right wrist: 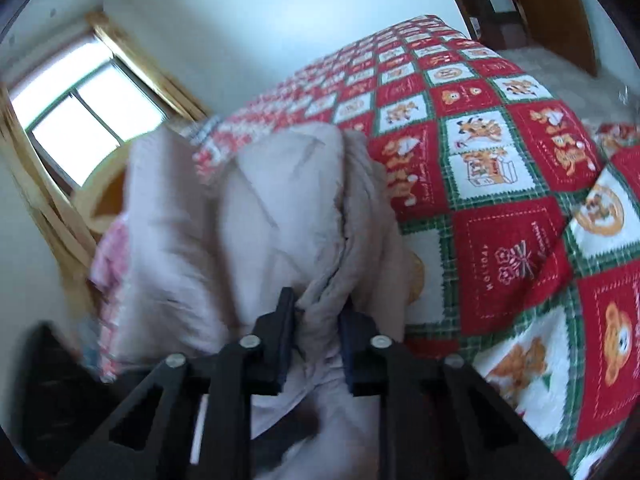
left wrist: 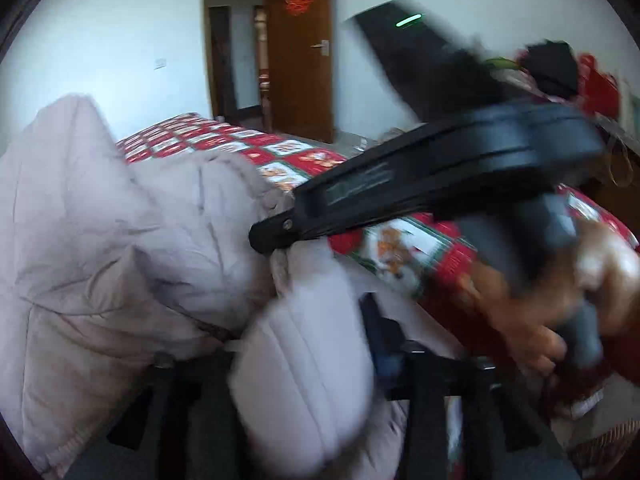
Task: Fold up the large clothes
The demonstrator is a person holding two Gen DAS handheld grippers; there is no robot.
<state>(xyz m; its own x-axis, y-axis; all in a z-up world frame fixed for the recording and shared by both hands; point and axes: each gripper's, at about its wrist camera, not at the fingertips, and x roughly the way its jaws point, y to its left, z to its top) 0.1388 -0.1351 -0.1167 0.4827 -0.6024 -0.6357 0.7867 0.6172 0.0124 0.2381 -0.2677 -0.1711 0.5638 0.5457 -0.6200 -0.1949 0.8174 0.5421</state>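
Right gripper [right wrist: 316, 320] pinches the coat [right wrist: 264, 216] on the quilt [right wrist: 500, 240]; left gripper [left wrist: 320, 360] stands half open around a sleeve. You should lay folds flat, edges aligned.

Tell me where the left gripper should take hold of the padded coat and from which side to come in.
Grip the rounded quilted fold of the padded coat right before the left gripper, coming straight forward over the red patchwork bedspread. That edge bulges free toward the fingers, while the bulk behind is puffy and wide. The right gripper already pinches another bunched edge.
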